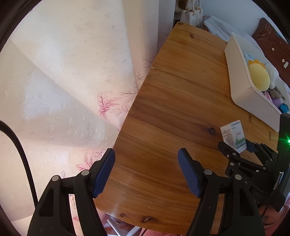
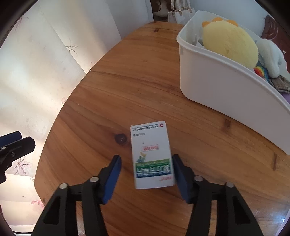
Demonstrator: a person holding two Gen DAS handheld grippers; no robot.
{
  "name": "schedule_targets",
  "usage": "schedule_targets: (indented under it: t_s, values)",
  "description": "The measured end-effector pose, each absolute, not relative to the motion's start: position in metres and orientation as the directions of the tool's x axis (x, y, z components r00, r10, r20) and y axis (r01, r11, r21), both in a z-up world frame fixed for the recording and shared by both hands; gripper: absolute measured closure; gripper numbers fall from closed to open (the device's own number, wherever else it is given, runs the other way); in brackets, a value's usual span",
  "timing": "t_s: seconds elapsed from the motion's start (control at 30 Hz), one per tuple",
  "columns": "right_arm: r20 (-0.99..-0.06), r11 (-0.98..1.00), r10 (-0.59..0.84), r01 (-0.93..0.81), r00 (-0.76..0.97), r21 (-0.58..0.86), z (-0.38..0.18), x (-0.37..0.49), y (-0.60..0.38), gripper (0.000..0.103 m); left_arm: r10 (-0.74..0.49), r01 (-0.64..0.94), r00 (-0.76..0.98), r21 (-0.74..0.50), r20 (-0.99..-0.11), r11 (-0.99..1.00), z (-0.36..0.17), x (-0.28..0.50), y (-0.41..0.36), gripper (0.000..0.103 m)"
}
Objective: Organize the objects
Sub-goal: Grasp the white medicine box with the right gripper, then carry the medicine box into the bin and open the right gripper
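A white medicine box (image 2: 151, 156) with green and blue print lies flat on the wooden table (image 2: 126, 87). My right gripper (image 2: 146, 174) is open around the box's near end; the right finger touches its side, the left finger stands apart. In the left wrist view the same box (image 1: 232, 136) shows at the right with the right gripper (image 1: 235, 147) at it. My left gripper (image 1: 146, 172) is open and empty above the table's left edge. A white bin (image 2: 226, 85) holds a yellow plush toy (image 2: 228, 41) and other soft toys.
The bin stands at the table's right side, also seen in the left wrist view (image 1: 241, 85). A pale flowered curtain (image 1: 72, 81) hangs left of the table. A white handbag (image 2: 179, 12) sits beyond the table's far end.
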State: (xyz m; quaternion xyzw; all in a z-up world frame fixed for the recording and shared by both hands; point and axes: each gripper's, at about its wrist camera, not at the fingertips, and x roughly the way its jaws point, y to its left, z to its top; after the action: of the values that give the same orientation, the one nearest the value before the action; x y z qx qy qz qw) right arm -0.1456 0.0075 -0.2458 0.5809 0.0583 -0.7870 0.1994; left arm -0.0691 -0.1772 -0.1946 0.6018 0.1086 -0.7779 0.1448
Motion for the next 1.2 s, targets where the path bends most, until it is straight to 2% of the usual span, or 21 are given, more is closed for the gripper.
schedule_targets:
  t_s: [0.03, 0.1, 0.4, 0.73, 0.97, 1.2]
  values:
    - [-0.938, -0.913, -0.245, 0.384, -0.245, 0.138, -0.246, -0.145, 0.008, 0.060, -0.089, 0.353, -0.234, 0.001, -0.968, -0.936, -0.194, -0.069, -0.177, 0.028]
    - [-0.940, -0.914, -0.234, 0.386, -0.247, 0.127, -0.245, -0.144, 0.008, 0.067, -0.082, 0.345, -0.235, -0.004, -0.968, -0.939, -0.193, -0.069, -0.176, 0.028]
    - [-0.935, -0.908, -0.240, 0.401, -0.259, 0.122, -0.227, -0.138, 0.005, 0.068, -0.056, 0.297, -0.243, -0.019, -0.968, -0.955, -0.186, -0.073, -0.170, 0.028]
    - [-0.916, -0.887, -0.230, 0.457, -0.329, 0.058, -0.164, -0.154, -0.007, 0.068, -0.056, 0.279, -0.265, -0.021, -0.963, -0.960, -0.166, -0.075, -0.166, 0.028]
    - [-0.869, -0.867, -0.258, 0.497, -0.422, 0.015, -0.108, -0.160, -0.005, 0.068, -0.058, 0.294, -0.275, -0.026, -0.960, -0.956, -0.152, -0.071, -0.163, 0.028]
    - [-0.814, -0.864, -0.288, 0.503, -0.505, -0.006, -0.082, -0.174, 0.002, 0.068, -0.065, 0.292, -0.270, -0.018, -0.961, -0.956, -0.150, -0.072, -0.146, 0.028]
